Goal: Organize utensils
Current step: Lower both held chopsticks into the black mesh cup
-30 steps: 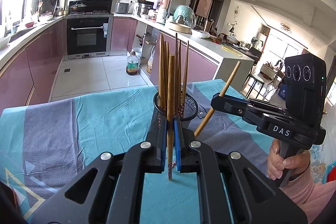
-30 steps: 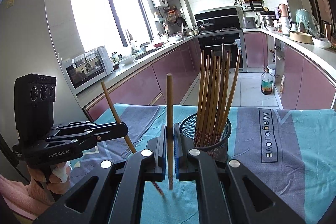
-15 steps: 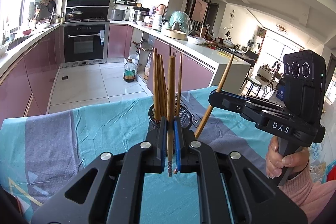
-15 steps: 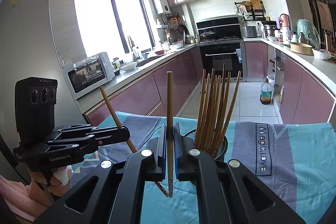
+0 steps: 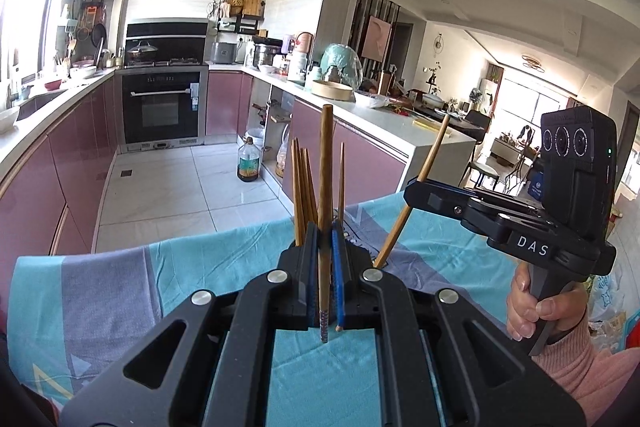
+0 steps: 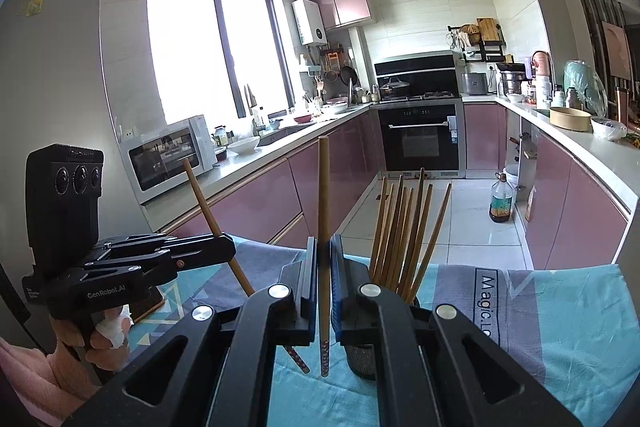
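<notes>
My left gripper (image 5: 325, 239) is shut on a brown wooden chopstick (image 5: 326, 155) that stands upright, its patterned tip hanging below the jaws. My right gripper (image 6: 323, 259) is shut on a second upright chopstick (image 6: 323, 187). Each gripper also shows in the other's view, with its chopstick tilted: the right gripper (image 5: 416, 189) and the left gripper (image 6: 224, 247). A black mesh holder (image 6: 362, 359) with several chopsticks (image 6: 404, 227) stands on the table just beyond both grippers. In the left wrist view it is mostly hidden behind my jaws; only its chopsticks (image 5: 302, 187) show.
A teal and grey tablecloth (image 5: 120, 287) covers the table. A brown flat object (image 6: 148, 307) lies near the left hand. Beyond the table edge are the kitchen floor, pink cabinets, an oven (image 5: 162, 107) and an oil bottle (image 6: 502, 199). A person's hand (image 5: 536, 307) holds each grip.
Both grippers have risen with their chopsticks still held. The mesh holder has sunk in both views and is now largely behind the jaws.
</notes>
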